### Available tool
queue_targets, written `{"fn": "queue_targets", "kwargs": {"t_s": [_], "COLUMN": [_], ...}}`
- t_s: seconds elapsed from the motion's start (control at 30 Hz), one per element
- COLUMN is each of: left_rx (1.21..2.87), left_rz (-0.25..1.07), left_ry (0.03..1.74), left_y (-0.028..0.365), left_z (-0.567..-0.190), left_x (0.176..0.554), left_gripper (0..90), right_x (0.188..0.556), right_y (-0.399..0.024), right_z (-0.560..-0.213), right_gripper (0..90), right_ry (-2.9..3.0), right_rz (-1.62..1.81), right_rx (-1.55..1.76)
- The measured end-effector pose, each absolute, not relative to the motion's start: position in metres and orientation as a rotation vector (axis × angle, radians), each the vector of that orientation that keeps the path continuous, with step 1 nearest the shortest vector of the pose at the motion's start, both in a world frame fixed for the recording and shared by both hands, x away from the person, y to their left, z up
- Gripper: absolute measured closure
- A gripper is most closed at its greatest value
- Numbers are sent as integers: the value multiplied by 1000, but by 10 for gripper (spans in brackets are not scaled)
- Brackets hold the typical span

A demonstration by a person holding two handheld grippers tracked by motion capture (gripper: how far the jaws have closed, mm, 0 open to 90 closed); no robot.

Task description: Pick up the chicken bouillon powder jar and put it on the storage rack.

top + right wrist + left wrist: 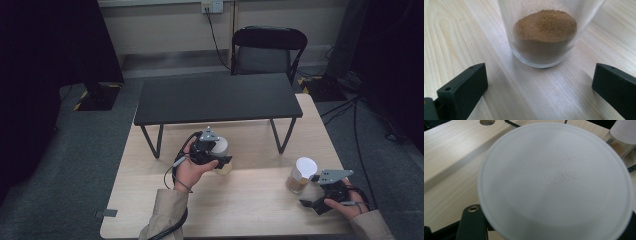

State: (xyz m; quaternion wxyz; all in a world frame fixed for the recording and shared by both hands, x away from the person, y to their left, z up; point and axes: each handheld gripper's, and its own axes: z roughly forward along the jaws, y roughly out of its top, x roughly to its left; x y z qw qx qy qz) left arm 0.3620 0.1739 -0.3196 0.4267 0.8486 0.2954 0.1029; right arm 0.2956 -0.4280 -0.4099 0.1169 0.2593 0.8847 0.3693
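The left gripper (216, 159) holds 1 white-lidded jar (220, 148) near the middle of the bench (150, 200), its fingers clamped on the body below the lid. The left gripper view looks straight onto the jar's white lid (554, 182), so the grip sits low on the jar and leaves the top free, which suits lifting or carrying it. The jar looks raised off the wood, though contact with the bench is hard to judge.

Further right, a 2nd jar (301, 175) stands upright on the bench, white lid on, brown powder (545, 25) in its clear bottom. The right gripper (311, 199) rests just beside it with its fingers (462, 92) spread wide, the jar ahead of the tips and apart from them; that reads as lined up for a grasp not yet made.

The bench is pale wood grain. A low black shelf table (220, 97) stands on its far half. Beyond are a black folding chair (267, 50), grey carpet, cables and a wall socket (212, 6).
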Motion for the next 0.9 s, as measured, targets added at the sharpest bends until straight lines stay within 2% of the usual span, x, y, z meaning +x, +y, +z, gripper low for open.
{"fn": "queue_targets", "kwargs": {"t_s": [0.9], "left_rx": [2166], "left_rz": [236], "left_ry": [704], "left_y": [165], "left_z": [-271], "left_x": [371], "left_gripper": [336], "right_x": [296], "right_y": [-428], "right_z": [-410], "right_gripper": [0], "right_ry": [2590], "right_rz": [1081], "right_rx": [759]}}
